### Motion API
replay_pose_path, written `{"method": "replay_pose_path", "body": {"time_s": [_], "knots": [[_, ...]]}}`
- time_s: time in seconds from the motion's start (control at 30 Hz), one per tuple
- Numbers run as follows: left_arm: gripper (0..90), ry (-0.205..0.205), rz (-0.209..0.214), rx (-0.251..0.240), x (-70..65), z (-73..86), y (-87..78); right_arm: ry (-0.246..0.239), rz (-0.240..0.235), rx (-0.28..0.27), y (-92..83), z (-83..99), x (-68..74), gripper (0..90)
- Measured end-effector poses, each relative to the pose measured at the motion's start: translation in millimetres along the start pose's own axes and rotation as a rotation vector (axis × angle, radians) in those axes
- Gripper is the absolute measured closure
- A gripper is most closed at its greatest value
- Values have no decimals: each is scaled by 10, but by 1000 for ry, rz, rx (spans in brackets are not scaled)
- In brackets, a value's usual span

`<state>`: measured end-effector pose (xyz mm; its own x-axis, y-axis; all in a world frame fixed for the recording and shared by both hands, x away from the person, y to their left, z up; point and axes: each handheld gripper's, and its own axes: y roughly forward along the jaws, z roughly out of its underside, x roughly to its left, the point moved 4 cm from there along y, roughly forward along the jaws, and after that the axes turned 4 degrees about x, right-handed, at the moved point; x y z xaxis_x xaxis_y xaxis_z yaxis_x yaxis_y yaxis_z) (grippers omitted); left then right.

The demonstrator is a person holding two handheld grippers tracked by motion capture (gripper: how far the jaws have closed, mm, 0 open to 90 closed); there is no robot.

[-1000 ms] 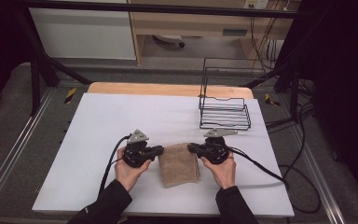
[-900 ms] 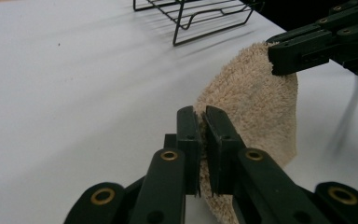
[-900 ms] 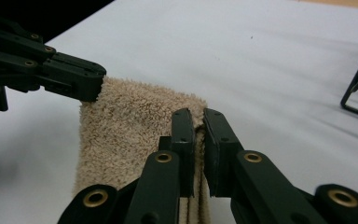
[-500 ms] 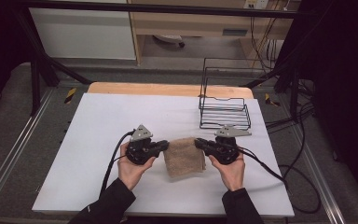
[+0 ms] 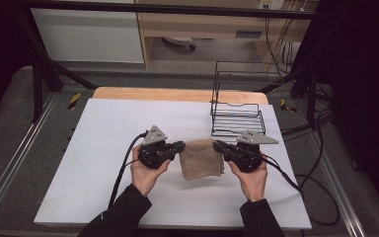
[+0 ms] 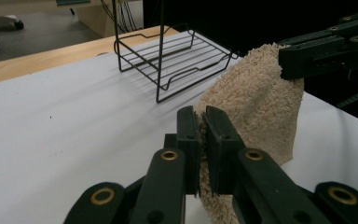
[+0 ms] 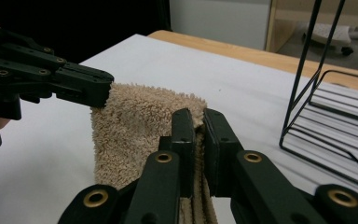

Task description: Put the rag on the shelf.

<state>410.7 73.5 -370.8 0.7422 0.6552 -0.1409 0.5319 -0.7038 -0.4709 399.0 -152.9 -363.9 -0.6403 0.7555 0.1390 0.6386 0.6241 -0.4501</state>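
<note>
Nearest the person, the left tongs (image 5: pixel 177 146) and right tongs (image 5: pixel 218 145) each pinch an upper corner of the beige terry towel (image 5: pixel 201 159), jaws clamped on the cloth. The towel hangs folded between them above the white bench (image 5: pixel 103 138). Farther back right, a black wire rack (image 5: pixel 238 116) stands on the bench.

Towel (image 5: pixel 201 159): rough beige terry cloth. Rack (image 5: pixel 238 114): thin black wire. Table (image 5: pixel 103 128): smooth matt white.
</note>
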Motion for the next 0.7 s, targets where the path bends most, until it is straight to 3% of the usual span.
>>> {"method": "replay_pose_path", "body": {"time_s": [0.7], "knots": [[844,31,-18,-123,-59,-427,54,-20,69,-142,-265,-334,-95,838]]}}
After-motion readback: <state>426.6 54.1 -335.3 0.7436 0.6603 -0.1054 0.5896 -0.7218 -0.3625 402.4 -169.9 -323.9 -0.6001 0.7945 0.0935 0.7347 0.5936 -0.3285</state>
